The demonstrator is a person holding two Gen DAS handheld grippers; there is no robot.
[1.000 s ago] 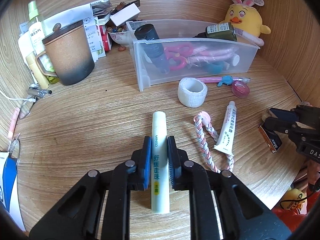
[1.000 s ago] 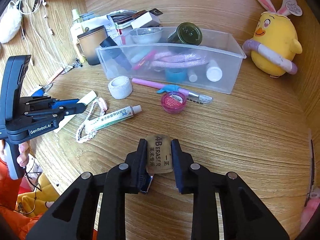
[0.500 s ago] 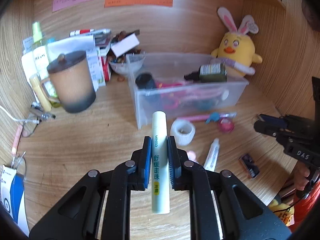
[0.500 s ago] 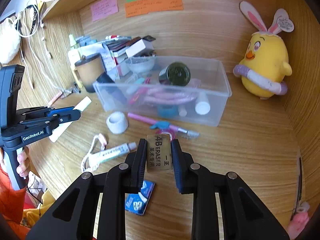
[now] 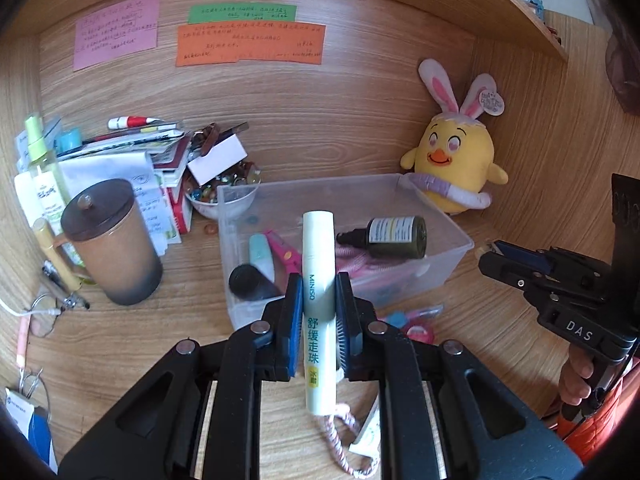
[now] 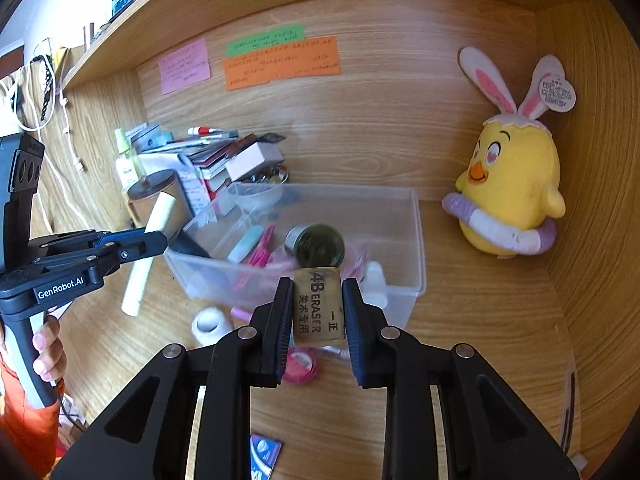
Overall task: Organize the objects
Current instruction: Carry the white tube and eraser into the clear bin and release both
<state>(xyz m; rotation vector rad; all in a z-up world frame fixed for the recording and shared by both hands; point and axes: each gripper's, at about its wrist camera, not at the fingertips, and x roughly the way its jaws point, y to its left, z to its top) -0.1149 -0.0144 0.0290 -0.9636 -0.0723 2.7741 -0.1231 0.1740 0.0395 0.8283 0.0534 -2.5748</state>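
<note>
The left gripper clamps a MINISO roll-on tube lengthwise, pointing toward the clear plastic bin, while the right gripper pinches a 4B eraser upright.

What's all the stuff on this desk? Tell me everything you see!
MINISO tube: 1, pale green, held in the left gripper
4B eraser: 1, tan, held in the right gripper
plastic bin: 1, clear, middle of the desk
dropper bottle: 1, dark green, lying in the bin
chick plush: 1, yellow with bunny ears, right back corner
lidded mug: 1, brown, left of the bin
sticky notes: 3, pink, green, orange, on the back wall
tape roll: 1, white, in front of the bin
round pot: 1, pink, in front of the bin
braided cord: 1, pink and white, near edge
left gripper: 1, black
right gripper: 1, black
</note>
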